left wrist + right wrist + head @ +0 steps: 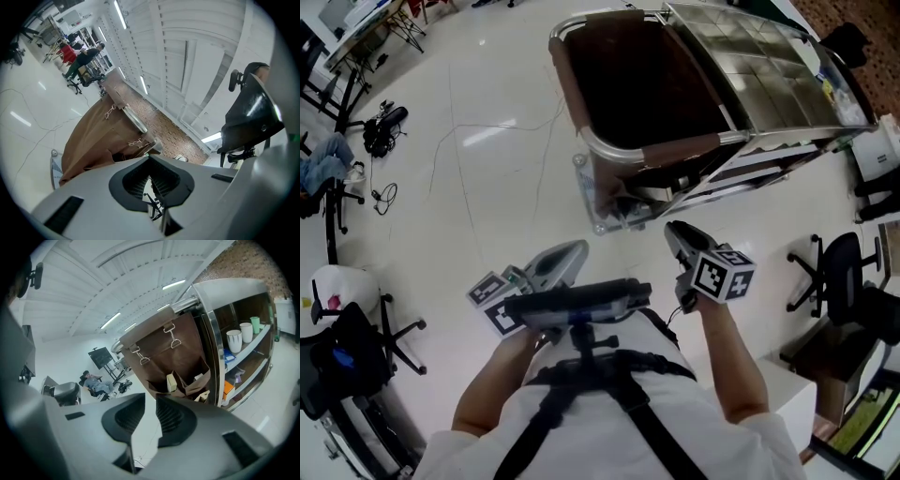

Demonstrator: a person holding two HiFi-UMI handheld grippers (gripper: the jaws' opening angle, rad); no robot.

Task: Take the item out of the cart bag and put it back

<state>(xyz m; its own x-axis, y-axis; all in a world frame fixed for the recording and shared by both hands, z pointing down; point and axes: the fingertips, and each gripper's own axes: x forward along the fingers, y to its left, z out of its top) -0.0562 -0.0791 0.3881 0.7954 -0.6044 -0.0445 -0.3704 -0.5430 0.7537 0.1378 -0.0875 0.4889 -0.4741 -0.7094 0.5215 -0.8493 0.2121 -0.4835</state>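
"Can you read anything from where you stand?"

"Hardly. The marker cube [724, 272] behind the right gripper [150, 397] shows black-and-white square patterns and no letters. A clear container [55, 166] just beside the cart has a blue graded scale printed down it, but the figures are too small to read. I can't make out the print on the boxes either."

"What does the bag look like?"

"The cart bag [680, 150] is brown cloth. It hangs by metal clips [171, 341] from a chrome rail [133, 119], and its mouth is open and dark inside. Low on its side there are open pouches. A cream box [171, 382] stands upright in one, a white box [198, 378] pokes out of the next, and a pale box [204, 396] sits just below that. I can't tell which of them is the item meant, but all three are in the pouches."

"And the grippers?"

"The left gripper [149, 174] has its tips pressed together on nothing and is held level near the person's waist. The right gripper's jaws stand a little apart, with only floor showing between them, and it tilts down toward the cart. Both are well apart from the bag."

"Is there anything beside the bag?"

"A shelf [260, 336] holds two white cups [233, 342] and a green cup [255, 324]. An orange box [227, 389] sits lower down."
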